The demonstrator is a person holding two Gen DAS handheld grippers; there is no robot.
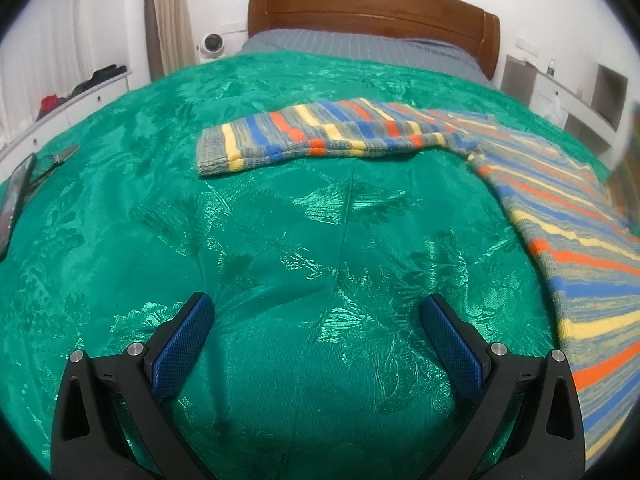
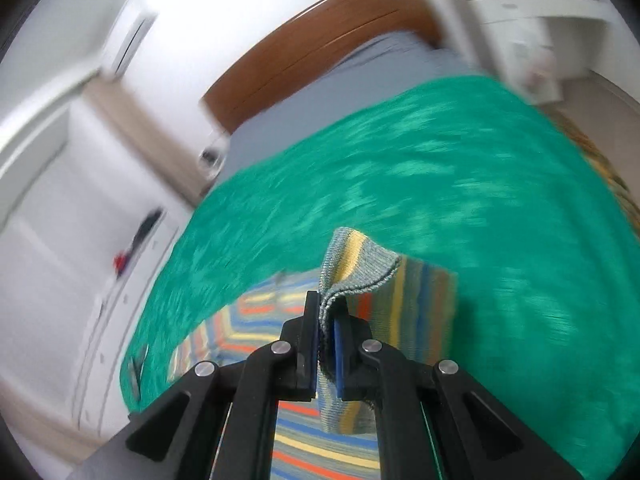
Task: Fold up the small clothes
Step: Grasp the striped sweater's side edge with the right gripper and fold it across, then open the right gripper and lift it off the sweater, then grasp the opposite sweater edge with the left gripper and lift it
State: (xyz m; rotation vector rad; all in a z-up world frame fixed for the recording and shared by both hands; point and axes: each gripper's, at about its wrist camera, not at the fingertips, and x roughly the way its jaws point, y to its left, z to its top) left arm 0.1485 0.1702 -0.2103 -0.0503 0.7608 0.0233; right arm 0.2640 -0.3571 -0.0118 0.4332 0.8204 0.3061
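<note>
Left tongs (image 1: 316,344): nearest the lens, blue pads (image 1: 182,350) spread wide, nothing between them, hovering over the green bedspread (image 1: 280,240). Released.

Striped knit garment (image 1: 560,216) (grey w/ blue, orange, yellow bands) lies on the bedspread ahead & to the right of the left tongs. One sleeve (image 1: 320,140) lies flat across the bed, cuff end pointing left. Body runs down the right side toward the frame edge.

Right tongs (image 2: 326,336): clenched on a ribbed edge of the garment (image 2: 352,268); fabric pinched between the pads, a flap curling up & over past the tips. More of the same stripes spread below the tongs. Right wrist view heavily motion-blurred and tilted, so can't tell which part of the garment is pinched.

Bg: wooden headboard (image 1: 372,12), grey striped sheet (image 1: 360,46) at the bed's head end. Scissors (image 1: 56,160) + a dark flat item (image 1: 14,200), prob. a phone, at the bedspread's left edge. White drawer unit (image 1: 72,108) left w/ dark and red stuff on top.
</note>
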